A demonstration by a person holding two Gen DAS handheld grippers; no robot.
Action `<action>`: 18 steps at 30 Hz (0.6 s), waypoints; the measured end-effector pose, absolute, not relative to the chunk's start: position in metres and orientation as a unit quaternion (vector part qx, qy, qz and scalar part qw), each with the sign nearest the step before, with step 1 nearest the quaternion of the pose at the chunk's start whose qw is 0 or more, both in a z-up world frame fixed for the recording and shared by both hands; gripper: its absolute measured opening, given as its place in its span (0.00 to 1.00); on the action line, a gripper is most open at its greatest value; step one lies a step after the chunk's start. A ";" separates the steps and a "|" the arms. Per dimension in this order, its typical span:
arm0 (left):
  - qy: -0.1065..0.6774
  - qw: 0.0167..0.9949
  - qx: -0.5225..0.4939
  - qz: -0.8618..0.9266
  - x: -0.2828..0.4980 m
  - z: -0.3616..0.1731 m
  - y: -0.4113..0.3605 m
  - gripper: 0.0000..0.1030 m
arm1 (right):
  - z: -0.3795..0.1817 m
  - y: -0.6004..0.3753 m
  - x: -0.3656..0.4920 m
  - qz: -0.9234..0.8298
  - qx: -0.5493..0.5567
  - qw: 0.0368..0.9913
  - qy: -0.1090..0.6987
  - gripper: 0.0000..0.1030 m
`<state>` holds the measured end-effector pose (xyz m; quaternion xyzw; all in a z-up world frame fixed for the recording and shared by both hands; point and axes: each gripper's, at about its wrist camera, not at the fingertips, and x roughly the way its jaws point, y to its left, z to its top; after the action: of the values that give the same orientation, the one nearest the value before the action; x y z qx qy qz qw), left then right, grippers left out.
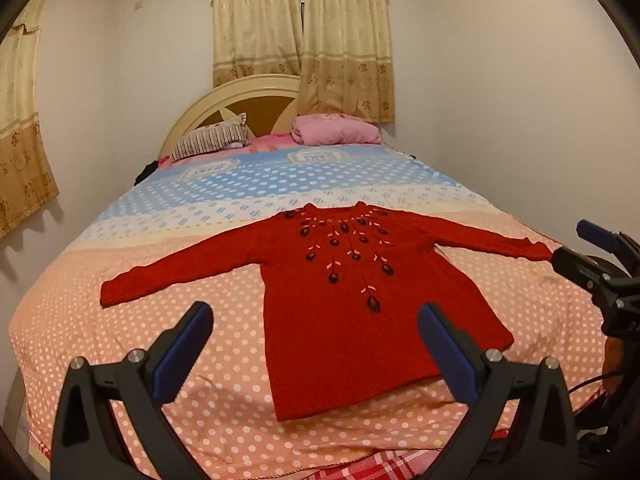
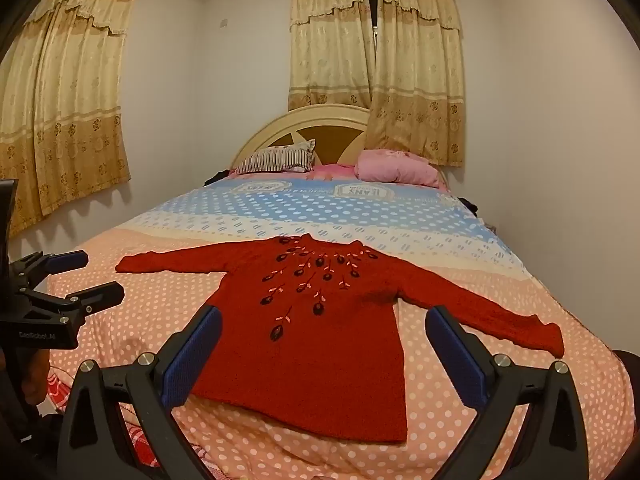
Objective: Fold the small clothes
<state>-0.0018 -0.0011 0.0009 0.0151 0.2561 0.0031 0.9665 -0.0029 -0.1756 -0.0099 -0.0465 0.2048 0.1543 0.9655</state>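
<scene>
Left wrist view: the red sweater [image 1: 360, 300] lies flat and face up on the polka-dot bedspread [image 1: 140, 340], both sleeves spread wide, nothing folded yet. The left gripper [image 1: 316, 344] hovers above the hem with its jaws wide apart and empty. On the right wrist view, the right gripper [image 2: 324, 344] matches it, jaws spread, gripping nothing, the near sleeve [image 2: 500, 320] just beyond its finger. This looks like the opening approach. Next call, likely: drop down, pinch a sleeve cuff, and carry it across the body.
</scene>
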 end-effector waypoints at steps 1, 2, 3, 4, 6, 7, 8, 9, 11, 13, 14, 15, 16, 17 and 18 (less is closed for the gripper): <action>0.255 0.967 0.018 0.003 -0.003 0.001 -0.002 1.00 | -0.009 -0.176 -0.003 0.154 -0.047 0.966 0.204 0.99; 0.253 0.967 0.020 0.003 -0.004 0.002 -0.002 1.00 | -0.009 -0.178 -0.005 0.158 -0.036 0.967 0.194 0.99; 0.251 0.968 0.022 0.003 -0.006 0.002 -0.002 1.00 | -0.009 -0.179 -0.006 0.159 -0.035 0.968 0.193 0.99; 0.249 0.968 0.025 0.005 -0.007 0.003 -0.003 1.00 | -0.009 -0.180 -0.008 0.159 -0.034 0.968 0.192 0.99; 0.262 0.965 0.014 0.002 -0.003 -0.001 0.000 1.00 | -0.011 -0.179 -0.012 0.160 -0.034 0.968 0.192 0.99; 0.262 0.965 0.013 0.003 -0.003 -0.001 0.000 1.00 | -0.013 -0.177 -0.006 0.161 -0.034 0.967 0.195 0.99; 0.261 0.965 0.013 0.004 -0.004 0.000 0.000 1.00 | -0.010 -0.177 -0.004 0.161 -0.036 0.965 0.203 0.99; 0.260 0.965 0.012 0.005 -0.005 0.002 0.002 1.00 | -0.012 -0.174 -0.005 0.162 -0.036 0.965 0.203 0.99; 0.263 0.965 0.011 0.004 -0.001 0.003 0.005 1.00 | -0.013 -0.175 -0.005 0.162 -0.035 0.965 0.202 0.99; 0.262 0.965 0.011 0.005 0.000 0.004 0.006 1.00 | -0.012 -0.176 -0.004 0.163 -0.034 0.965 0.202 0.99; 0.262 0.965 0.011 0.005 0.000 0.004 0.007 1.00 | -0.012 -0.176 -0.003 0.164 -0.033 0.965 0.203 0.99; 0.261 0.965 0.011 0.003 -0.001 0.005 0.006 1.00 | -0.012 -0.176 -0.003 0.164 -0.032 0.965 0.204 0.99; 0.261 0.965 0.012 0.005 -0.002 0.004 0.005 1.00 | -0.013 -0.176 -0.003 0.164 -0.032 0.964 0.205 0.99; 0.261 0.965 0.012 0.005 -0.002 0.004 0.006 1.00 | -0.013 -0.176 -0.002 0.165 -0.029 0.964 0.206 0.99; 0.261 0.965 0.012 0.005 -0.003 0.005 0.007 1.00 | -0.013 -0.176 -0.002 0.165 -0.029 0.964 0.206 0.99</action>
<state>-0.0026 0.0068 0.0050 0.0117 0.2614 0.0053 0.9651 -0.0020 -0.1762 -0.0127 -0.0285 0.2064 0.1646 0.9641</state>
